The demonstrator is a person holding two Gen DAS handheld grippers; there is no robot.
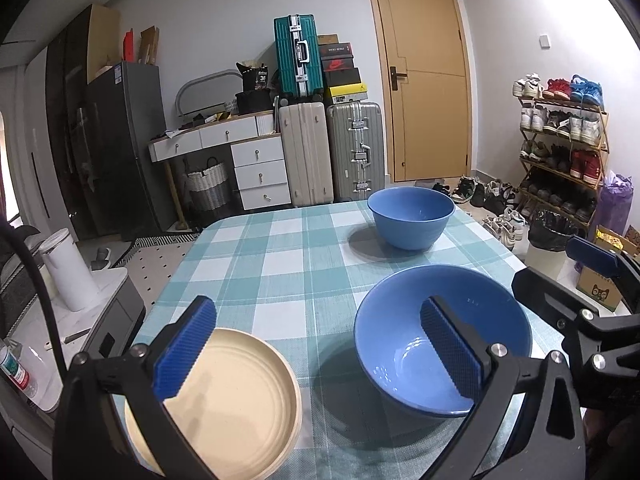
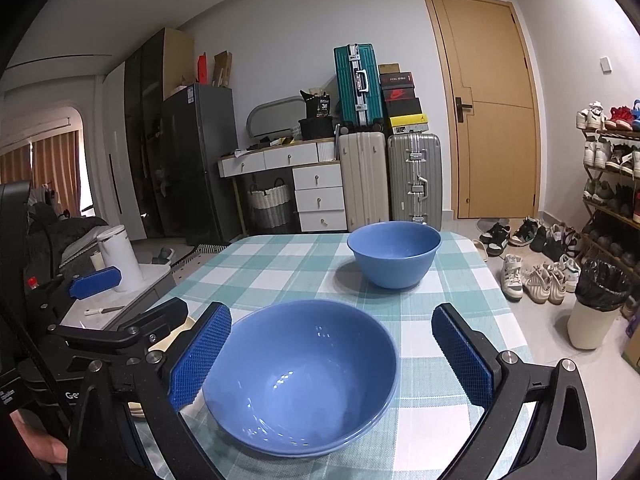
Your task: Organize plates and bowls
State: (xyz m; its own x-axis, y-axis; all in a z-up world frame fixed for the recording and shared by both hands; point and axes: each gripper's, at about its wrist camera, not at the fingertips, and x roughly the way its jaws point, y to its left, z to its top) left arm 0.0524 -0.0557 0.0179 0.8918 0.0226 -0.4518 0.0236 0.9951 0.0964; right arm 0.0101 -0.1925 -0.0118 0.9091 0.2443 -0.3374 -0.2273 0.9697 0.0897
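The near bowl (image 2: 300,376), blue and empty, is set upright on the checked tabletop (image 2: 280,272), at the edge nearest the cameras. It is framed by the right tongs (image 2: 330,356), which are spread wide: one blue pad is seen just beside the bowl's left rim, the other well clear of its right side, and nothing is gripped. A far bowl (image 2: 394,252), the same blue, is placed upright toward the far end of the tabletop, well apart from the first.

In the left view, a cream plate (image 1: 224,400) is laid flat to the left of the near bowl (image 1: 440,344), near it but not touching. The left tongs (image 1: 318,350) are likewise spread and empty, with one pad seen over the plate's rim and the other over the bowl's hollow. Whether either pad touches the dishes cannot be told.

Beyond the tabletop, suitcases (image 2: 392,176) are stacked by a door (image 2: 488,108).
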